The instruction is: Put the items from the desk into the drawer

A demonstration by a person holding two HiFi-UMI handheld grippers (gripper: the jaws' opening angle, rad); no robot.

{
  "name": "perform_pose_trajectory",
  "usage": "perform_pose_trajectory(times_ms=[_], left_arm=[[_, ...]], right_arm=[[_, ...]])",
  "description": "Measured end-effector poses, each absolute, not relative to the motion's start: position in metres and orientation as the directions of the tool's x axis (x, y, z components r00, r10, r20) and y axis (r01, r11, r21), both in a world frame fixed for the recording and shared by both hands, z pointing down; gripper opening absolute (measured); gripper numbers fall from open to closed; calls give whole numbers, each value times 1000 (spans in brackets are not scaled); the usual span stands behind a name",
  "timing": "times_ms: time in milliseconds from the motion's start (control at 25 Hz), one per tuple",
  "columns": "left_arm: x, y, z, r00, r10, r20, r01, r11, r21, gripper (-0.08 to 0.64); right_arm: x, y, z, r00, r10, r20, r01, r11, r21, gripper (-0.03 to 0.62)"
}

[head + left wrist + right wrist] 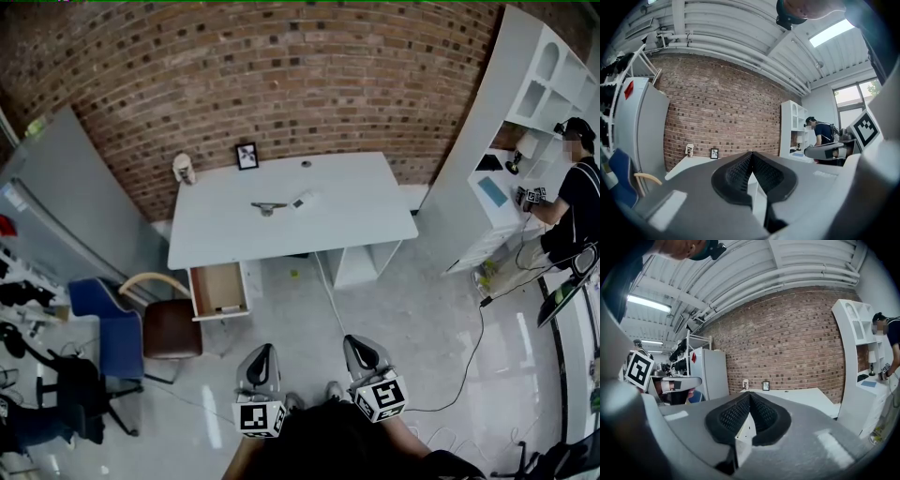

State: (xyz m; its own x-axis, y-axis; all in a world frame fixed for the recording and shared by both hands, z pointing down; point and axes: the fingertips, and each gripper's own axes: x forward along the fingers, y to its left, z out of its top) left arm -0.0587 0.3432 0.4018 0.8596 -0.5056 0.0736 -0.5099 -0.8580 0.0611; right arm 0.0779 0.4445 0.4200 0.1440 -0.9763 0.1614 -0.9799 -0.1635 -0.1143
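Far up the head view, the surface (347, 220) carries a dark tool (268, 207) with a small white item (302, 200) just beside it, near the middle. The drawer (217, 281) stands open under the left front corner. The left gripper (262, 354) and right gripper (358, 345) sit low in front of the person, side by side and well apart from everything.

The step looks to be the approach. It would go best by walking in toward the front edge, keeping clear of the brown chair (172, 330) beside the drawer, and spreading a gripper only once it is over an item.

Left gripper view: the jaws are pressed together on nothing and point level at the brick wall beyond the surface.

Right gripper view: the jaws are likewise closed and empty, roughly level, and face the surface.
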Motion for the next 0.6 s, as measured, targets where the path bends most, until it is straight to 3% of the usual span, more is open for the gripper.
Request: perform_pose_trajectory(times_ms=[280, 320, 400, 600], left_arm=[[-52, 345, 404, 862, -500, 81, -505, -860, 67, 20], [-51, 345, 402, 861, -501, 84, -507, -860, 66, 20], [-48, 345, 403, 860, -502, 87, -508, -859, 64, 20], [-39, 348, 405, 856, -509, 91, -515, -855, 64, 20]], right_arm=[[90, 449, 411, 197, -973, 120, -971, -211, -112, 5], [94, 450, 410, 208, -972, 113, -969, -221, -114, 20], [100, 450, 412, 213, -970, 114, -966, -227, -122, 218], [110, 454, 416, 203, -970, 131, -969, -218, -114, 232]])
